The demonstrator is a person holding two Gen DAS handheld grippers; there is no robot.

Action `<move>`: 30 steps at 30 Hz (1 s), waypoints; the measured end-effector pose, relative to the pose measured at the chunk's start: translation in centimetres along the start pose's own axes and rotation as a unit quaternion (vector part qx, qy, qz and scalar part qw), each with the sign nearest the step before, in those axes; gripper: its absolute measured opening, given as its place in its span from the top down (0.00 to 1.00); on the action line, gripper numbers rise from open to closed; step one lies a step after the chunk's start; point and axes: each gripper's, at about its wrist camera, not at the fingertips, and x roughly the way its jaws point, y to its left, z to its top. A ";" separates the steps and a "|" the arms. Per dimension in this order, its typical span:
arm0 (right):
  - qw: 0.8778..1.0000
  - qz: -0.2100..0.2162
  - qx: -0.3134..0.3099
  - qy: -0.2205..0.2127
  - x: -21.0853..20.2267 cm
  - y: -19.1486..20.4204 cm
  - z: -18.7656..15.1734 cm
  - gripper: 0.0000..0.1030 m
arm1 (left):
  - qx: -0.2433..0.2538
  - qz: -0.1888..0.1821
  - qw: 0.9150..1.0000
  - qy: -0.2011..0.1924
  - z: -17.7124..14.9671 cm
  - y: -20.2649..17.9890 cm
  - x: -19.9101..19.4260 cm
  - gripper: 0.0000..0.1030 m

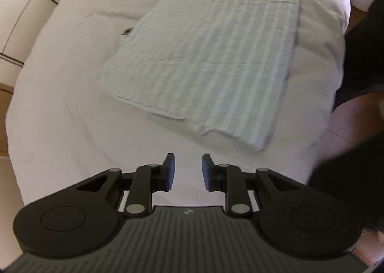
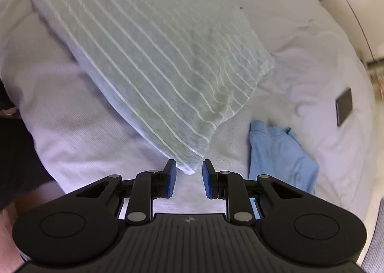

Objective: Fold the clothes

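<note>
A striped pale green garment point(image 1: 206, 57) lies folded into a long rectangle on a white bed point(image 1: 60, 129), its stripes running along its length. In the left wrist view, the left hand-held gripper point(image 1: 188, 172) hangs above bare sheet just short of the garment's near corner, its blue-padded fingers point(image 1: 171, 171) parted with a moderate gap and nothing between them. In the right wrist view, the right hand-held gripper point(image 2: 189, 183) is likewise parted, and the nearest corner of the striped garment point(image 2: 153, 69) sits just at the gap between the finger tips; whether the pads touch the cloth cannot be told, though they are not closed on it. To the right of that corner a folded light blue garment point(image 2: 280, 155) lies on the sheet, close to the striped one but apart from it. Farther right, a dark phone point(image 2: 344, 106) rests on the bed. Both views are somewhat blurred.
</note>
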 end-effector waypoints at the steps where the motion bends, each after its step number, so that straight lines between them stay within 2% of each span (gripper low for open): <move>1: 1.000 -0.003 0.015 0.002 -0.8 0.8 0.4 0.78 | 0.006 0.002 1.000 -0.011 -0.6 0.8 0.0 0.78; 4: 0.998 -0.013 0.061 0.007 -2.9 2.3 1.9 0.78 | 0.040 0.006 0.998 -0.054 -2.8 3.0 0.3 0.76; 6: 0.995 -0.025 0.094 0.008 -3.4 3.4 4.5 0.78 | 0.068 0.004 0.994 -0.082 -4.1 4.7 0.7 0.75; 9: 0.988 -0.043 0.145 0.012 -5.7 5.9 7.9 0.78 | 0.116 0.007 0.986 -0.118 -5.9 7.1 0.9 0.75; 12: 0.979 -0.051 0.196 0.010 -8.9 8.8 11.1 0.75 | 0.162 0.014 0.976 -0.145 -6.8 8.9 1.3 0.69; 21: 0.962 -0.007 0.272 -0.025 -12.9 14.5 19.2 0.65 | 0.275 0.013 0.945 -0.179 -6.4 9.8 4.3 0.57; 24: 0.961 0.018 0.271 -0.044 -13.1 16.5 21.3 0.59 | 0.324 0.015 0.929 -0.179 -6.2 9.3 5.8 0.54; 28: 0.958 0.055 0.276 -0.063 -12.4 18.7 23.1 0.54 | 0.399 0.032 0.896 -0.191 -5.7 8.9 8.3 0.51; 30: 0.955 0.067 0.283 -0.057 -12.1 19.8 23.8 0.54 | 0.429 0.040 0.878 -0.208 -5.2 9.1 9.6 0.51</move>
